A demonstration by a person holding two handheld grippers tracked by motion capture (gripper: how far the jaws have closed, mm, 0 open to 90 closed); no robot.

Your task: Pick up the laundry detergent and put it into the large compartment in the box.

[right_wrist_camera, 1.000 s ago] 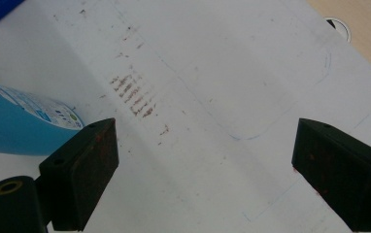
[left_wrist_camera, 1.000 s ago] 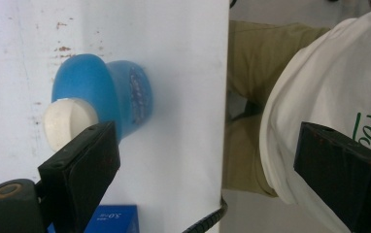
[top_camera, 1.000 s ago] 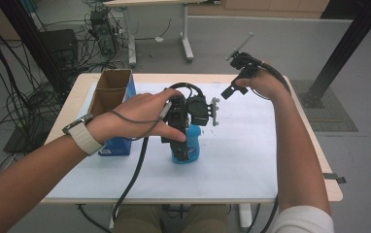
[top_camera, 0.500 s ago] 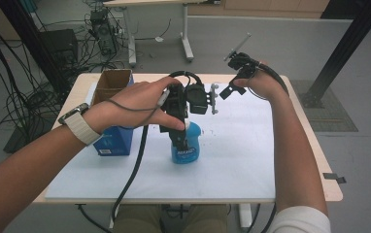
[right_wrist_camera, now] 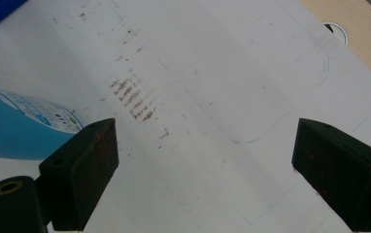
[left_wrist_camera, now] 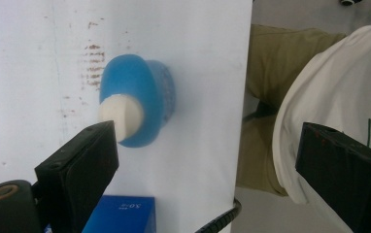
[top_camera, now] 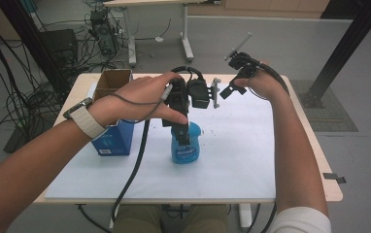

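Both tongs stand wide open, gripping nothing. My left tongs [left_wrist_camera: 208, 160] hover directly above the blue bottle [left_wrist_camera: 137, 107]; my right tongs [right_wrist_camera: 203, 170] overlook bare worktop [right_wrist_camera: 232, 73] beside it.

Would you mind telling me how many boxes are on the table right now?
2: a brown cardboard box at the far left corner, and a blue box just in front of it, beside the blue bottle. Others may be hidden behind the arm.

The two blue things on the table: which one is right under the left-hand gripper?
The rounded blue bottle with the white cap, directly below the left gripper. The blue box stands off to its left.
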